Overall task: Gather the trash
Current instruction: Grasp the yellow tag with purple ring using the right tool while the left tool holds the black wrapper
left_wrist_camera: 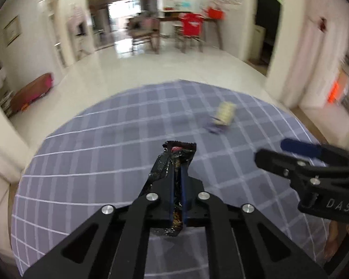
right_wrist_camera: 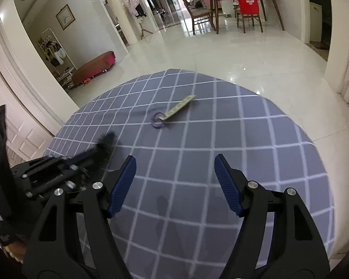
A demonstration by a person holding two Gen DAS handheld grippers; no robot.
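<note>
My left gripper (left_wrist_camera: 178,162) is shut on a black crinkled snack wrapper (left_wrist_camera: 172,158), held above the round table with the grey-blue checked cloth (left_wrist_camera: 93,162). It shows blurred at the left of the right wrist view (right_wrist_camera: 104,144). A flat beige paper strip (right_wrist_camera: 178,108) lies on the cloth beside a small purple ring (right_wrist_camera: 157,118); both show blurred in the left wrist view (left_wrist_camera: 224,115). My right gripper (right_wrist_camera: 174,176) is open and empty over the cloth, short of the strip. It shows at the right of the left wrist view (left_wrist_camera: 281,155).
The table edge curves round the far side over a glossy white tiled floor (right_wrist_camera: 221,51). A dining table with chairs (right_wrist_camera: 244,4) stands far back. A low brown bench (right_wrist_camera: 93,67) and a shoe rack stand by the left wall.
</note>
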